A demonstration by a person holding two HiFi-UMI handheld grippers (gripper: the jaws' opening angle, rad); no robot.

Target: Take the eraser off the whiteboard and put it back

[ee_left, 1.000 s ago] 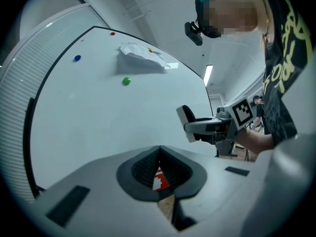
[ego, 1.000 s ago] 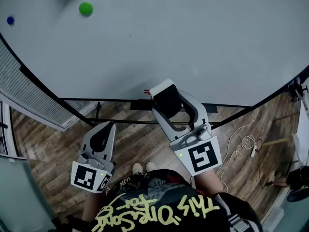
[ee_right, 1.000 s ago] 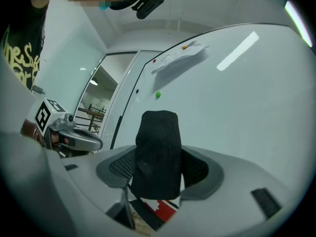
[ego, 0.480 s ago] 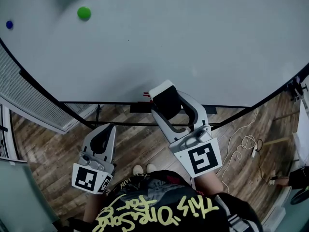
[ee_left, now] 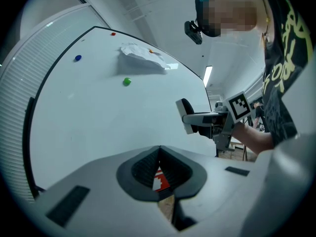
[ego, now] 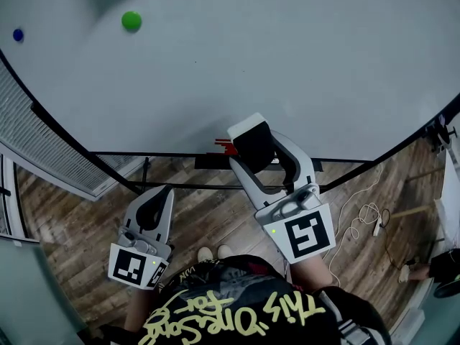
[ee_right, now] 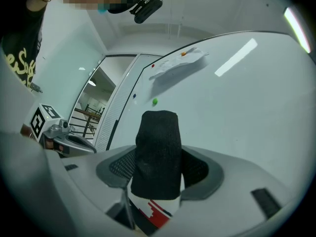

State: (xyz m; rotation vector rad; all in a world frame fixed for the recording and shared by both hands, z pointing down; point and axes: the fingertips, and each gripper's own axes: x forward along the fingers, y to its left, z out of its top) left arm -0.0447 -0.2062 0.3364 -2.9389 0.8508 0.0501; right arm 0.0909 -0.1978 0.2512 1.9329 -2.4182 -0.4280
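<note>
**Black felt, white board**

The eraser [ee_right: 157, 152] in your right gripper [ego: 253, 148] shows black felt on a white back. The gripper is pale grey, and its marker cube bears black-and-white squares. The whiteboard [ego: 302, 56] is plain white in a black frame, dotted with a green magnet [ego: 131, 21] and a blue magnet [ego: 18, 34]. Your left gripper [ego: 162, 190] is the same grey, padded in black. The floor [ego: 208, 218] is brown wood plank, and your shirt [ego: 237, 311] is black with yellow lettering.

Round green magnet [ego: 131, 21] at 11 o'clock in the head view, small blue magnet [ego: 18, 34] near 10 o'clock. Slatted white panel [ego: 43, 146] at 9 o'clock. Wood-plank floor [ego: 208, 214] toward 6 o'clock, loose white cable [ego: 363, 218] lying at 4 o'clock. Crumpled paper sheet [ee_left: 143, 57] at 12 o'clock in the left gripper view.
</note>
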